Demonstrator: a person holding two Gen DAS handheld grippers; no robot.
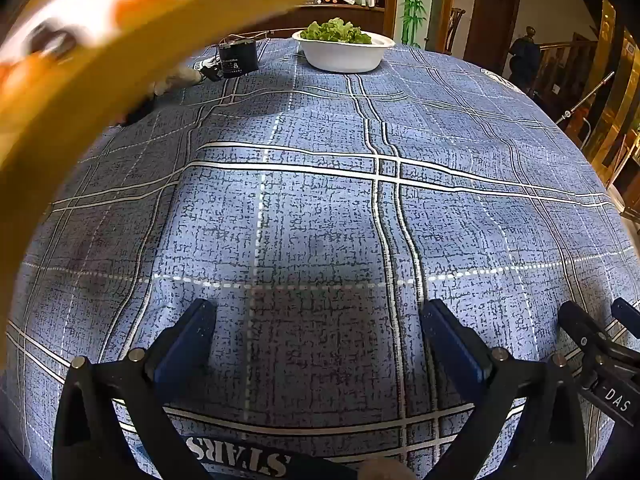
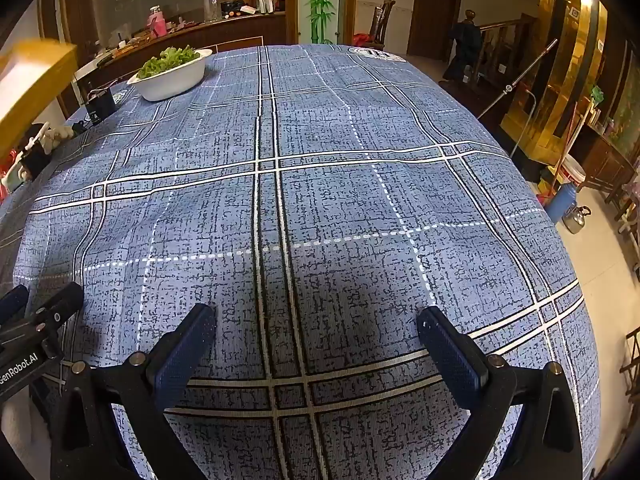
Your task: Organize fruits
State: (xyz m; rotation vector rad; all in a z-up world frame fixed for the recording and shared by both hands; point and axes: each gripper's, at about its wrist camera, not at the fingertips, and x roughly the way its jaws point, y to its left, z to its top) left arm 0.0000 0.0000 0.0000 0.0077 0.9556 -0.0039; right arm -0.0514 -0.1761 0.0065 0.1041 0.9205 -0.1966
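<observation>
My left gripper (image 1: 318,322) is open and empty, low over the blue plaid tablecloth (image 1: 320,200). My right gripper (image 2: 316,326) is also open and empty over the same cloth (image 2: 320,200). Each gripper shows at the edge of the other's view: the right one in the left wrist view (image 1: 600,344), the left one in the right wrist view (image 2: 36,316). A blurred yellow tray or box (image 1: 100,60) with white and orange inside fills the upper left of the left wrist view, close to the camera. It also shows in the right wrist view (image 2: 32,88). No fruit is clearly visible.
A white bowl of green lettuce (image 1: 344,46) stands at the table's far side, also in the right wrist view (image 2: 170,72). A small black box with wires (image 1: 238,60) and a gloved hand (image 2: 48,136) sit at the far left. Room furniture and a doorway lie beyond.
</observation>
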